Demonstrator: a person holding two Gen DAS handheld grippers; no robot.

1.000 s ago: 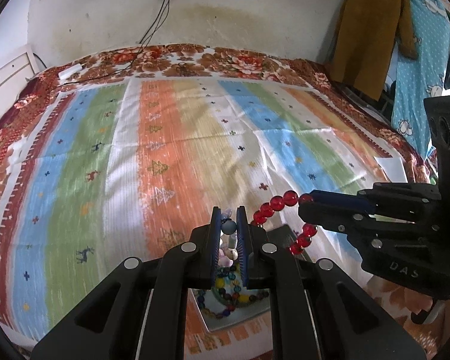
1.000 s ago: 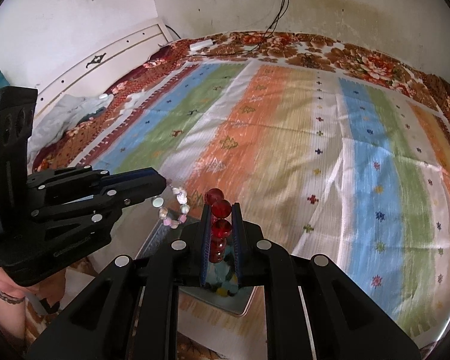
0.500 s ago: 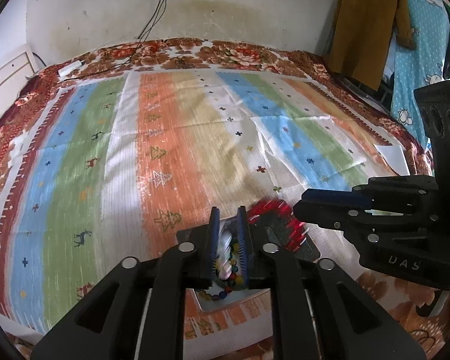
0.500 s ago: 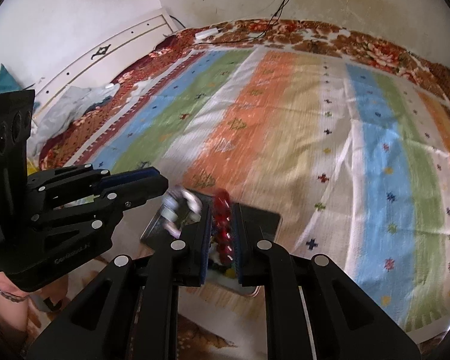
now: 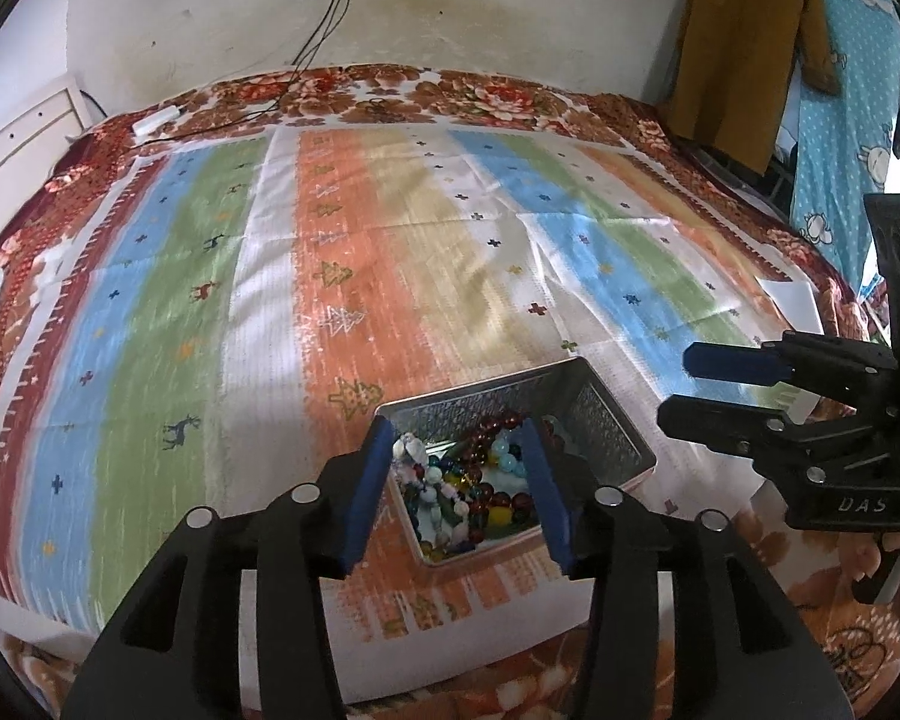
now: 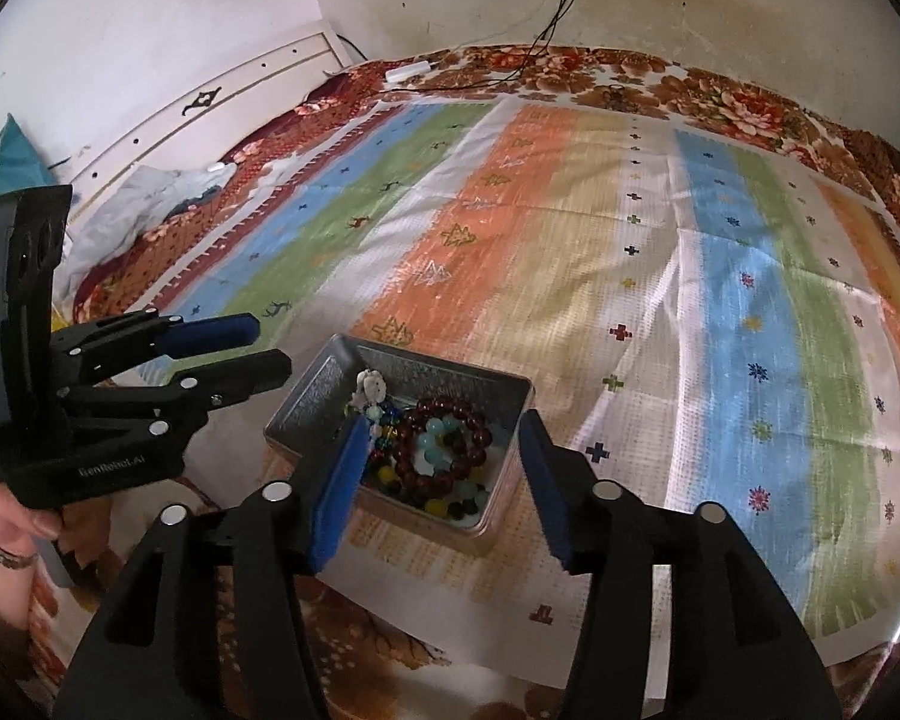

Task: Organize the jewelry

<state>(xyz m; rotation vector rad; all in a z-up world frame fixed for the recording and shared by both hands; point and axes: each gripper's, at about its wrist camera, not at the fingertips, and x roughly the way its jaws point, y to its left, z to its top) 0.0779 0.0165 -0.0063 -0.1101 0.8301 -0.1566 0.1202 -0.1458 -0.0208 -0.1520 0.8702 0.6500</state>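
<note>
Bracelets [image 6: 441, 447] lie in the metal tin [image 6: 513, 456]; I see left gripper [image 5: 459, 489] and right gripper [image 6: 444, 483] jaws opening, empty.

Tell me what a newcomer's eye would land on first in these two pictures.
First, the rectangular silver metal tin near the front edge of the striped, multicoloured bed cover, heaped with mixed bead bracelets. On top lies the dark red round-bead bracelet, with a white bead bracelet against the tin's far-left wall. Above the tin, the left tongs and right tongs are opening, nothing between them.
</note>
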